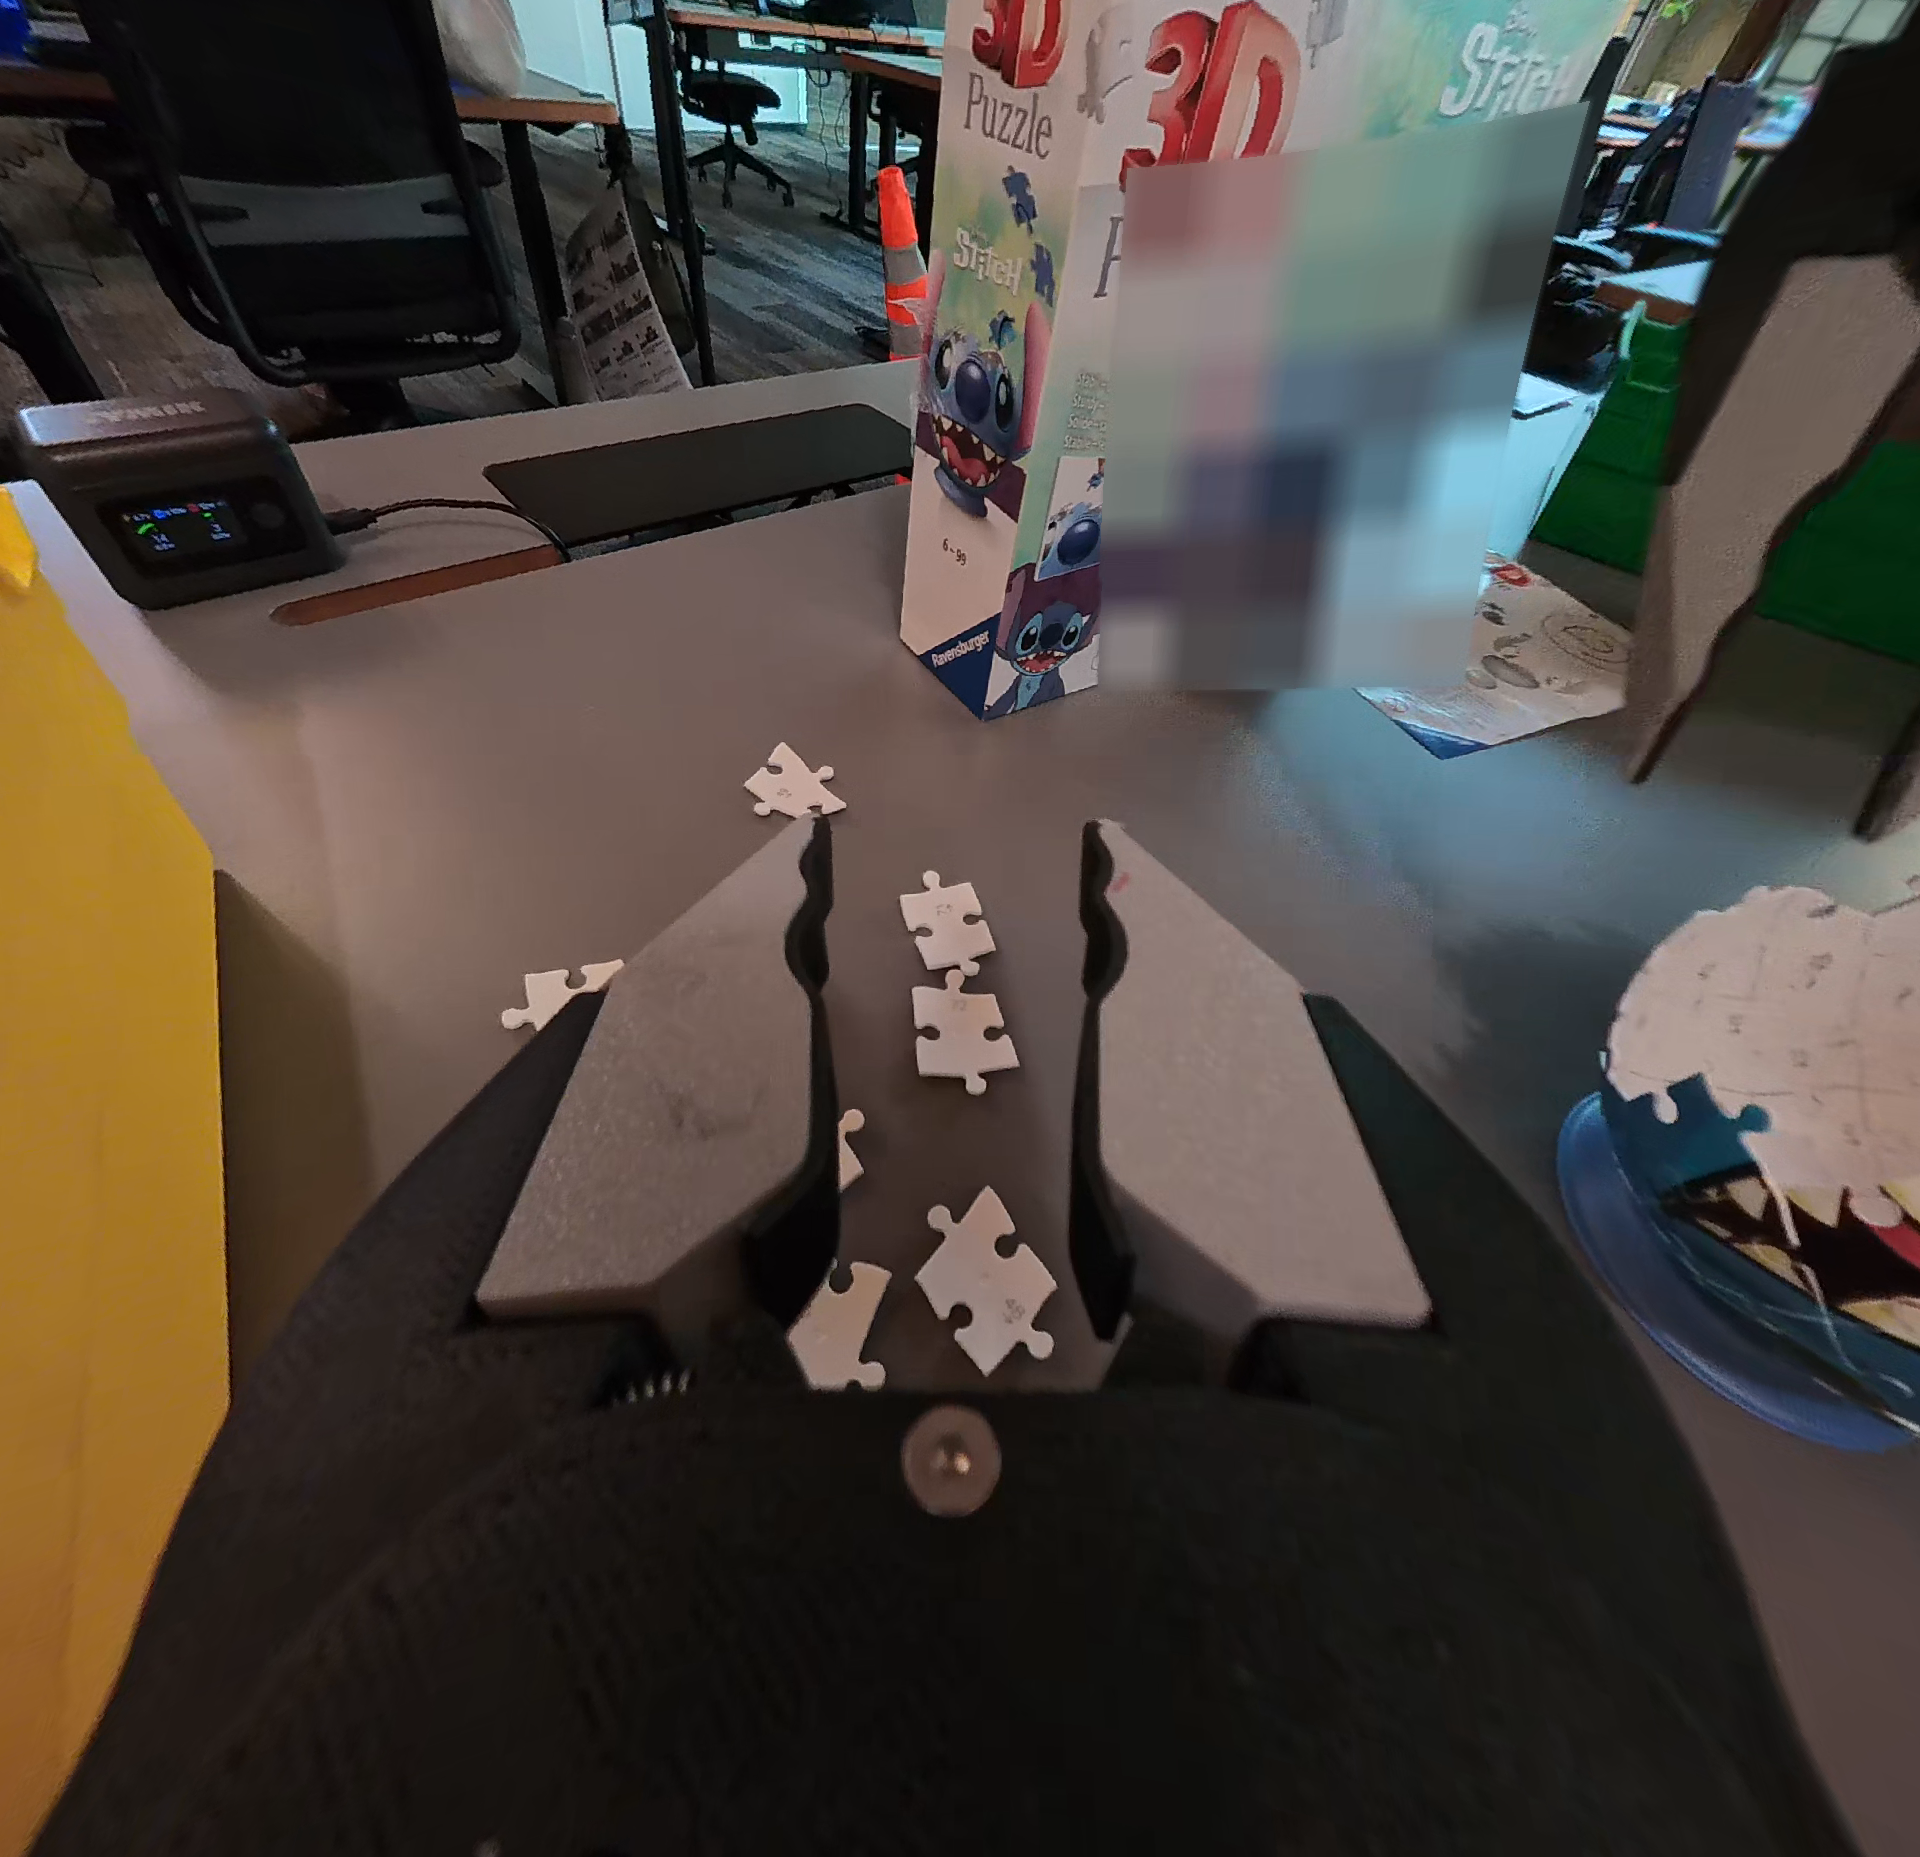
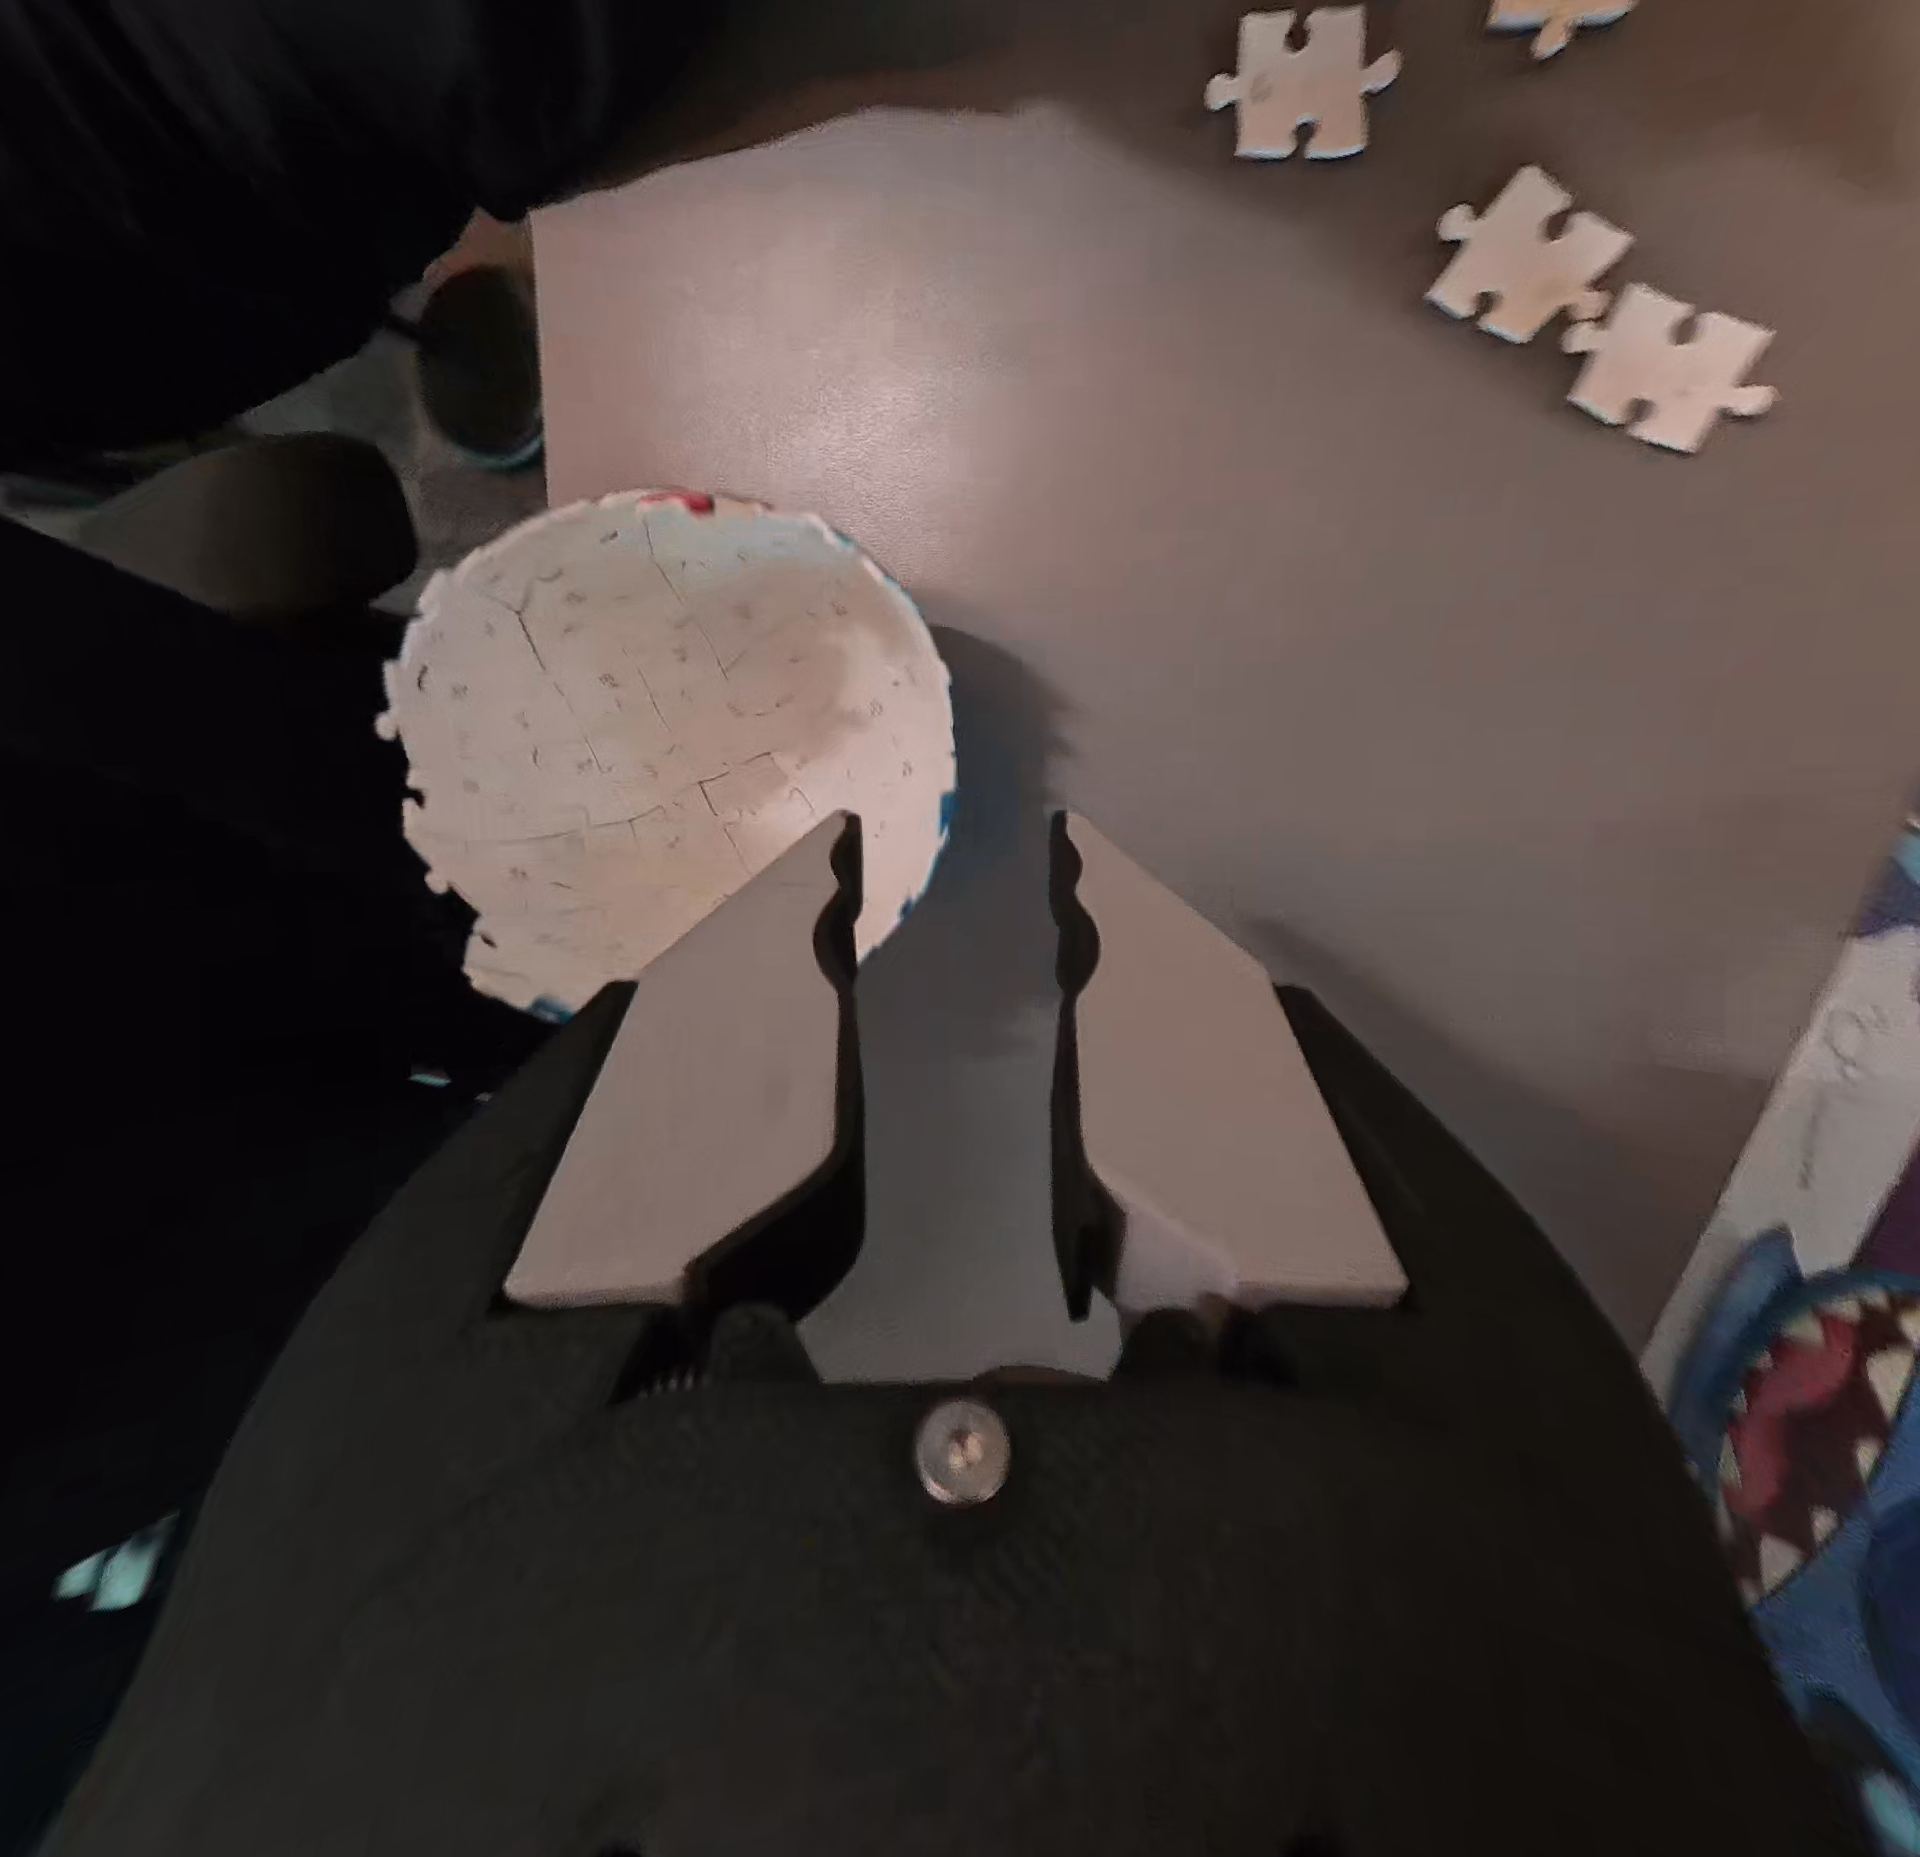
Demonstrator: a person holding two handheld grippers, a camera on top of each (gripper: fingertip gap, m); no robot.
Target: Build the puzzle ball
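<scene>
Puzzle ball beside right tongs

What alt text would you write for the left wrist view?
An open hand-held gripper hovers over white puzzle pieces scattered face down on a grey table. A half-built puzzle ball sits at right; a puzzle box stands behind.

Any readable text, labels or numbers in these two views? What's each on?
I don't copy out wording; these things bear it:
Puzzle box: large red and grey lettering, small print lower down.
Power bank: lit screen, figures too small to read.
Loose puzzle pieces: faint marks on white backs, too small.
Puzzle ball: faint marks inside the shell, blurred.
</scene>
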